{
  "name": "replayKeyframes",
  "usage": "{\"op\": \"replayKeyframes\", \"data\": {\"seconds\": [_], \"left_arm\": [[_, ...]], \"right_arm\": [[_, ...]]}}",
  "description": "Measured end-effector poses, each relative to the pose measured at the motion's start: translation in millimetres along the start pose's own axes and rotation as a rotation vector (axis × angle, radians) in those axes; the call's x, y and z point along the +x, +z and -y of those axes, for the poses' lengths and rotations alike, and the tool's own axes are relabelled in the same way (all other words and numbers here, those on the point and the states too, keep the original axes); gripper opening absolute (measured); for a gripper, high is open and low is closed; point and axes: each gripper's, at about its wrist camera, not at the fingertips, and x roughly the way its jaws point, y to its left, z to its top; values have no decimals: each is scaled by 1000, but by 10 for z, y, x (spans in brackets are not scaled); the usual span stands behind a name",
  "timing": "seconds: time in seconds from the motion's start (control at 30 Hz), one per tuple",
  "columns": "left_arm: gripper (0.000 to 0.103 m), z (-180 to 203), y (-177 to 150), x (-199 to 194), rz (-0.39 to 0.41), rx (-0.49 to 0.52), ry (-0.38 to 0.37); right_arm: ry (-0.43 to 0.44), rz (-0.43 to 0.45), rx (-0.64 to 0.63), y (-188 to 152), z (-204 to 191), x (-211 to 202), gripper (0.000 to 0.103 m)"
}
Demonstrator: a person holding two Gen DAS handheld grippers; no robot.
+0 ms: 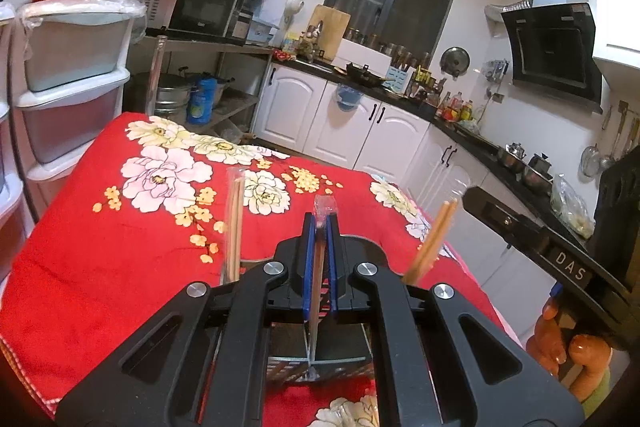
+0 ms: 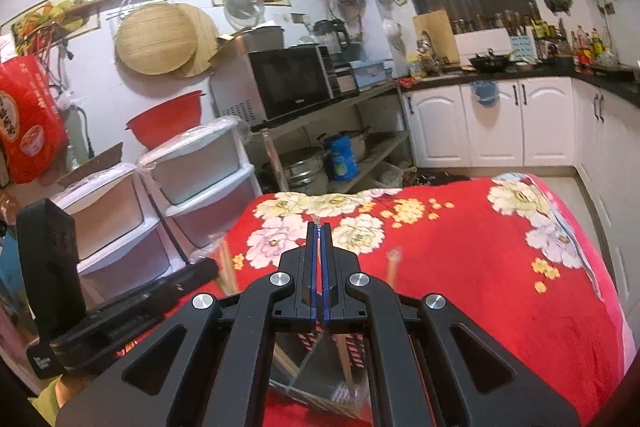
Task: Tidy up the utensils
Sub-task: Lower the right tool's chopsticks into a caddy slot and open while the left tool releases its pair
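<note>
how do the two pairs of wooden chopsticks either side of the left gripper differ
The left pair of wooden chopsticks stands nearly upright inside a clear plastic sleeve; the right pair of wooden chopsticks is bare, leans rightward and looks more orange. Both rise from below the left gripper.

The chopsticks (image 2: pixel 390 267) at 12 o'clock are blurred; the lower ends of the wrapped chopsticks (image 1: pixel 234 227) are hidden behind the left gripper (image 1: pixel 320 223).
</note>
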Motion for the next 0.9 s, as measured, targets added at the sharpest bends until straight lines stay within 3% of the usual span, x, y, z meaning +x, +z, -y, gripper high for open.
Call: {"op": "replayKeyframes", "data": {"seconds": [0.43, 0.9], "left_arm": [[1, -107, -48, -98, -10, -27, 9], [9, -153, -90, -167, -14, -34, 7]], "right_arm": [[-62, -14, 56, -170, 180, -155, 2], [-88, -29, 69, -290, 243, -306, 3]]}}
